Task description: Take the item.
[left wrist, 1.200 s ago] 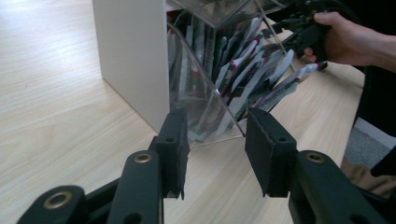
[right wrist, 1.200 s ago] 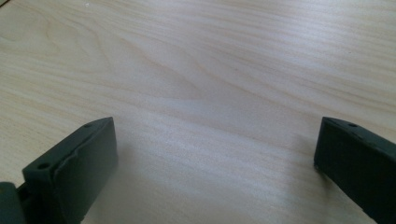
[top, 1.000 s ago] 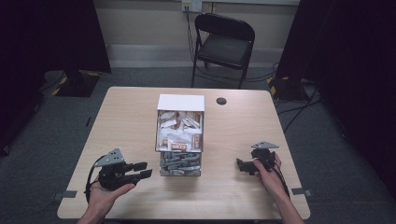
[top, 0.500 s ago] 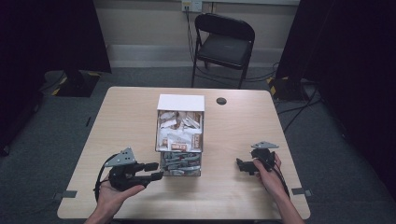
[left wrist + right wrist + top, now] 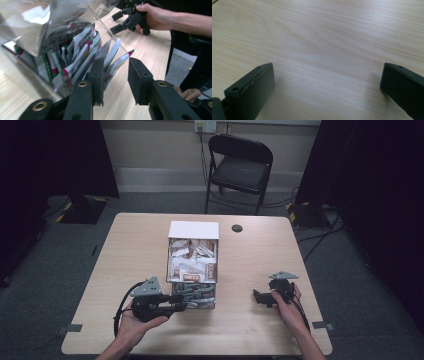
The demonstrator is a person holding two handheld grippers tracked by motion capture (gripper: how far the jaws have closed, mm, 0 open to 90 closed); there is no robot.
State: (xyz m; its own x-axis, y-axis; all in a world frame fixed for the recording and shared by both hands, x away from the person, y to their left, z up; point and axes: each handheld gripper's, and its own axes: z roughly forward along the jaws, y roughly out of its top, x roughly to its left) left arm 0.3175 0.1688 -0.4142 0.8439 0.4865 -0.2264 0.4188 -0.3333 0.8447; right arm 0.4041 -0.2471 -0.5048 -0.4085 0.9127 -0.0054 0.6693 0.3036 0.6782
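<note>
Left tool point(image 5: 113, 75) at sachets point(image 5: 82, 55) in clear box point(image 5: 192, 270)

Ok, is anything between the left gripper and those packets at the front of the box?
Nothing visible. The left gripper has its fingers at the clear box's open front, and a packet pokes into the gap between them. The fingers have just been closing, not yet pressing it.

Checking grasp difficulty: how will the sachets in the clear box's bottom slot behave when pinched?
The sachets look thin and glossy, so probably floppy, light and somewhat slippery. They fan out packed together, so the left claw may drag out several.
</note>
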